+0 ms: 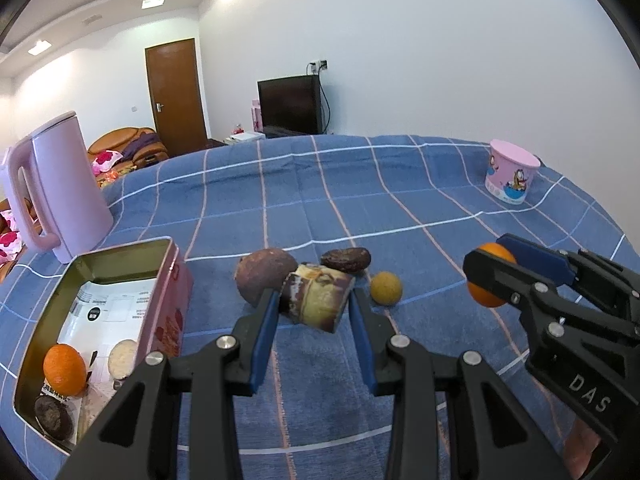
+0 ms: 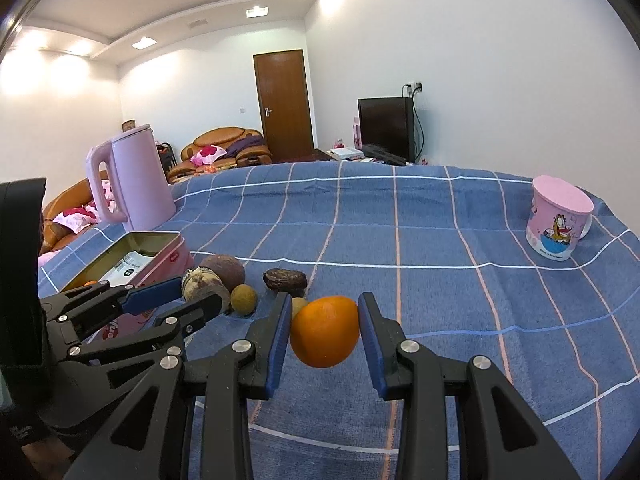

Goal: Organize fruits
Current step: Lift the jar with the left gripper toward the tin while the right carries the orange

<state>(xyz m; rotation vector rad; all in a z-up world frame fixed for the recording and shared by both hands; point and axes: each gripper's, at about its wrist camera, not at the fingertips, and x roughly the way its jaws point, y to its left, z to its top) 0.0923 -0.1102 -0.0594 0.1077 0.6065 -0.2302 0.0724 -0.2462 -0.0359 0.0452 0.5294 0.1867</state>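
Left gripper point(image 1: 314, 306) jaws gripping a brown-and-cream fruit point(image 1: 316, 298), right gripper point(image 2: 324, 330) jaws gripping an orange point(image 2: 325, 331), above blue checked counter point(image 2: 420, 240)

It was a home, a living room by the look of it. A table point(image 2: 400, 216) under a blue checked cloth served as the centre. Beyond its far edge stood a dark television point(image 2: 386, 128) against the white wall, and a brown wooden door point(image 2: 284, 104) further back. Past the table's left side sat an orange-brown leather sofa point(image 2: 224, 144) strewn with pink cushions. On the table stood a pink kettle point(image 2: 132, 176) and a pink cartoon mug point(image 2: 558, 220).
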